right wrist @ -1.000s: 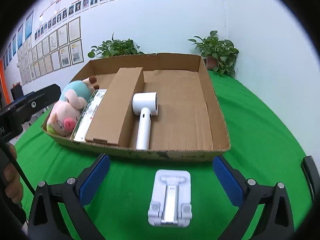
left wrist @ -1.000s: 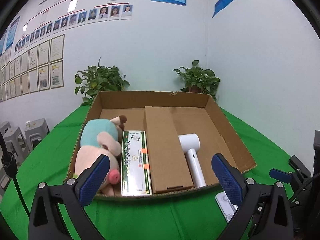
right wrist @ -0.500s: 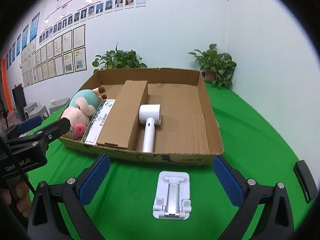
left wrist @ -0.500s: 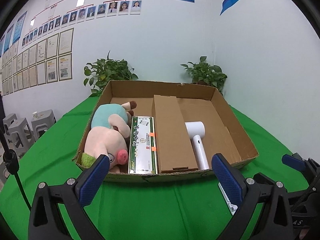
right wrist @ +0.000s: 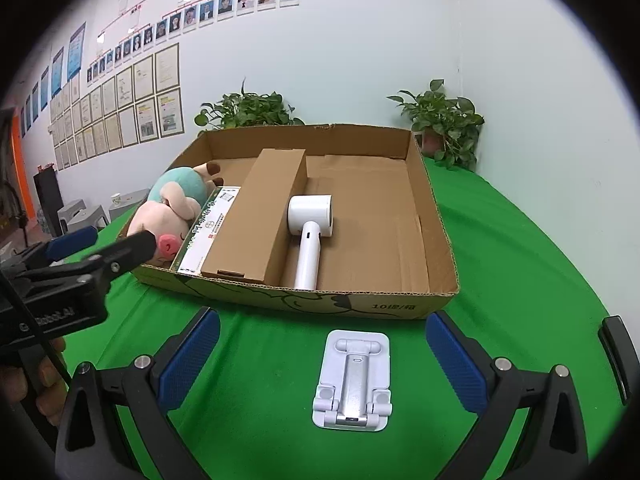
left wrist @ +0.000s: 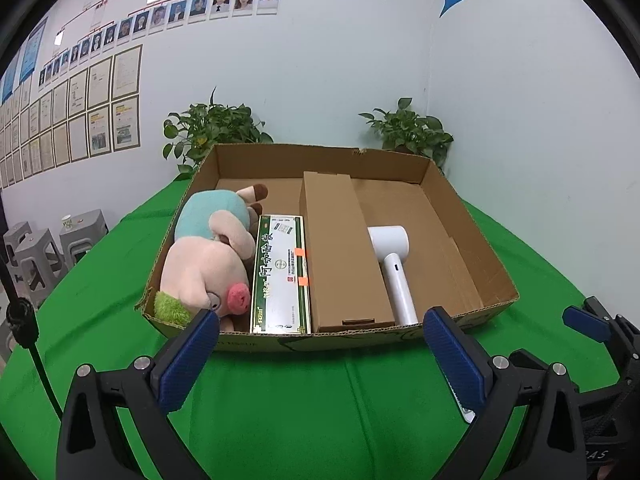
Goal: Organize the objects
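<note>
An open cardboard tray [left wrist: 320, 338] [right wrist: 360, 304] sits on a green table. It holds a pink plush pig [left wrist: 208, 264] [right wrist: 168, 208], a green-and-white box [left wrist: 282, 276] [right wrist: 208, 224], a long brown carton [left wrist: 340, 252] [right wrist: 260, 216] and a white hair dryer [left wrist: 394, 264] [right wrist: 310, 236]. A white folding phone stand [right wrist: 352, 380] lies on the cloth in front of the tray, between the fingers of my right gripper [right wrist: 318, 364], which is open and empty. My left gripper [left wrist: 320, 352] is open and empty, before the tray's front wall.
Two potted plants [left wrist: 212, 132] [left wrist: 408, 132] stand behind the tray against the wall. Grey stools [left wrist: 36, 248] stand off the table's left. The left gripper's body [right wrist: 60, 280] shows at the left of the right wrist view. A small black object [right wrist: 618, 356] lies at the right.
Both grippers have pulled back and risen a little from the tray. The phone stand now lies further forward between the right fingers. Nothing was grasped.
</note>
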A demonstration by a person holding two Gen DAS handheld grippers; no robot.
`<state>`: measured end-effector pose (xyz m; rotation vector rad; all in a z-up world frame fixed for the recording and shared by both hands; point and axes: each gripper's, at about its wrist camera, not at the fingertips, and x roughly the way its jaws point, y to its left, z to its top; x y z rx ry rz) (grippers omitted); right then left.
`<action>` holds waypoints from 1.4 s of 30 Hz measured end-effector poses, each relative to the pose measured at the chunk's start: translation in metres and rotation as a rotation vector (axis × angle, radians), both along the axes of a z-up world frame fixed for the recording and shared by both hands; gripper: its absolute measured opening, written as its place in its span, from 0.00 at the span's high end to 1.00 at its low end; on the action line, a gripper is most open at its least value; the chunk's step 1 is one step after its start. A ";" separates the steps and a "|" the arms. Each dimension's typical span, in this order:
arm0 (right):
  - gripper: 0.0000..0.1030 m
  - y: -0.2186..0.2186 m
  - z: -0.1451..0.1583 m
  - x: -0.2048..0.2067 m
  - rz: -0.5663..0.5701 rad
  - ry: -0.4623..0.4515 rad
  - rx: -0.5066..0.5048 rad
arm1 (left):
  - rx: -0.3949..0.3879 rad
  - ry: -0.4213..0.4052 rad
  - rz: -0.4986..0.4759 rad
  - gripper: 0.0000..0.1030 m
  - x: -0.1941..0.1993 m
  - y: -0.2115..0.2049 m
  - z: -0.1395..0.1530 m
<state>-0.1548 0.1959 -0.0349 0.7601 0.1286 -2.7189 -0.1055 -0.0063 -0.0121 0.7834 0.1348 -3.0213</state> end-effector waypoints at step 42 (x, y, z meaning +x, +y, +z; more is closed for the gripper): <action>0.29 0.014 -0.095 -0.044 0.042 -0.402 0.042 | 0.223 -0.288 -0.170 0.00 -0.013 -0.026 -0.081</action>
